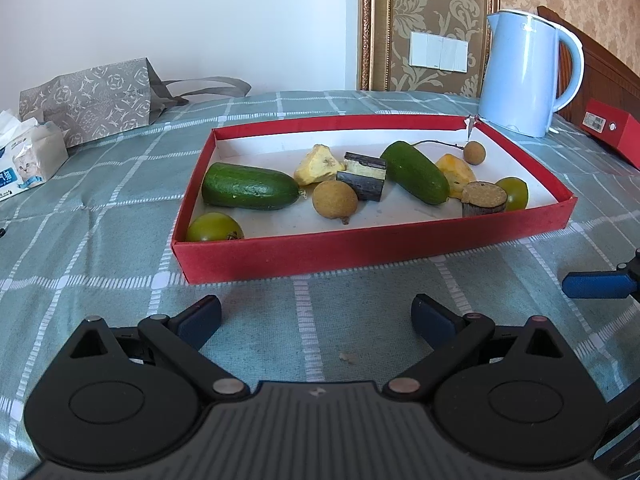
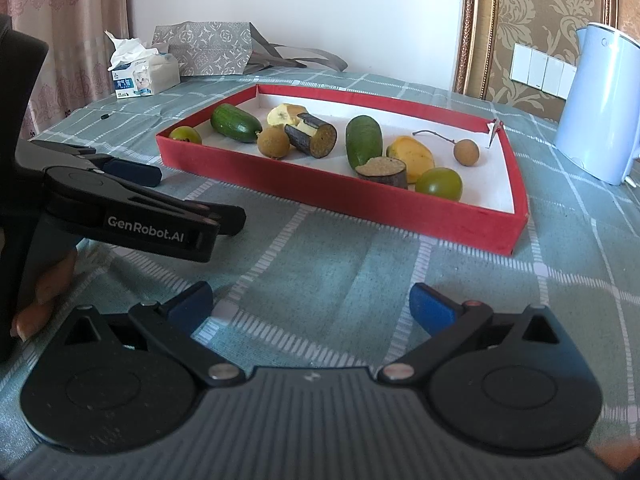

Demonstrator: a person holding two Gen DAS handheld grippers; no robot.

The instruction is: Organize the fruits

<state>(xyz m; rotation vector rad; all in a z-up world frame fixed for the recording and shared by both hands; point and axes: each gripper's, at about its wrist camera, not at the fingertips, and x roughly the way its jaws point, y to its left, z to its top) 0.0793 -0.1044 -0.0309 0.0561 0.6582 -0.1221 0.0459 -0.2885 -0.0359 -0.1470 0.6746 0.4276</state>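
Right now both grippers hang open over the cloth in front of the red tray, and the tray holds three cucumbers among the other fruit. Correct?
Not quite: the red tray holds two cucumbers, one on its left and one toward the middle, as the left wrist view shows. The rest stands: the left gripper and right gripper are open over the cloth.

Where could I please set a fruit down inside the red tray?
Bare floor lies along the red tray front wall between the left tomato and the dark stub, and in the back-left corner. The middle is crowded.
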